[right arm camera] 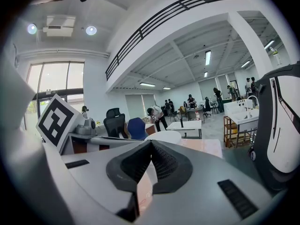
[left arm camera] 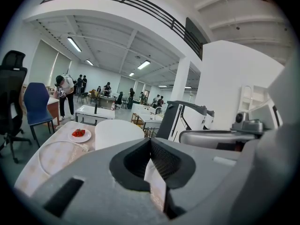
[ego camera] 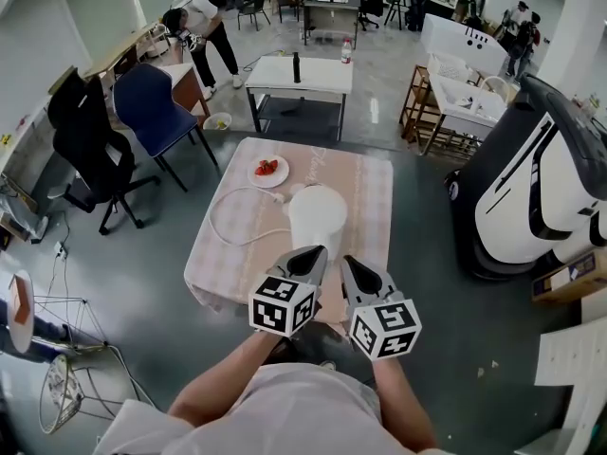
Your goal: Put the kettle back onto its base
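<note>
A white kettle [ego camera: 318,218] stands upright in the middle of a small table with a pink checked cloth [ego camera: 365,192]. A white cord [ego camera: 232,218] loops on the cloth to its left; whether a base lies under the kettle I cannot tell. My left gripper [ego camera: 313,254] and right gripper [ego camera: 353,263] hover side by side over the table's near edge, just short of the kettle, both shut and empty. The kettle [left arm camera: 117,132] rises beyond the left gripper [left arm camera: 151,139]. Only its top [right arm camera: 164,137] shows over the right gripper [right arm camera: 151,142].
A plate of strawberries [ego camera: 268,169] sits at the table's far left. A blue chair [ego camera: 152,102] and a black office chair [ego camera: 85,140] stand to the left. A large white and black machine [ego camera: 531,188] stands close on the right. A white table [ego camera: 299,74] lies beyond.
</note>
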The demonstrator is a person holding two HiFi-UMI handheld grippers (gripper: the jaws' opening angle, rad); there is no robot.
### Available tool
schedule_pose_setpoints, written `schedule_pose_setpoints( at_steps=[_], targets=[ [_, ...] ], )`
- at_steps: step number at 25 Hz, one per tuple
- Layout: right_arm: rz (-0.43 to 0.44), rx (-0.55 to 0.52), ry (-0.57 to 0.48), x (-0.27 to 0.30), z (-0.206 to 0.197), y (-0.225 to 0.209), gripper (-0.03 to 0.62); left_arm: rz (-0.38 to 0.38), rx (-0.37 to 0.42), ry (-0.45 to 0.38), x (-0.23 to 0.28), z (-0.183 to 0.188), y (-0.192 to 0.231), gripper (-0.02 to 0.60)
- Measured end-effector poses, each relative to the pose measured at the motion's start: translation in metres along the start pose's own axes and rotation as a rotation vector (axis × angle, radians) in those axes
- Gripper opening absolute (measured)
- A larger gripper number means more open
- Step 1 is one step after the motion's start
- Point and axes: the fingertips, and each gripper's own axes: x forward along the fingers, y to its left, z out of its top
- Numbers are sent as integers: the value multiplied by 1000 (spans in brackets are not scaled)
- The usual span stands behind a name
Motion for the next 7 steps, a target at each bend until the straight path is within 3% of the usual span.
schedule_pose_setpoints(
  at_steps=[7],
  targets=[
    [-5, 1, -2, 3, 1, 5, 5, -5, 6, 1, -3, 1, 2, 6]
  ],
)
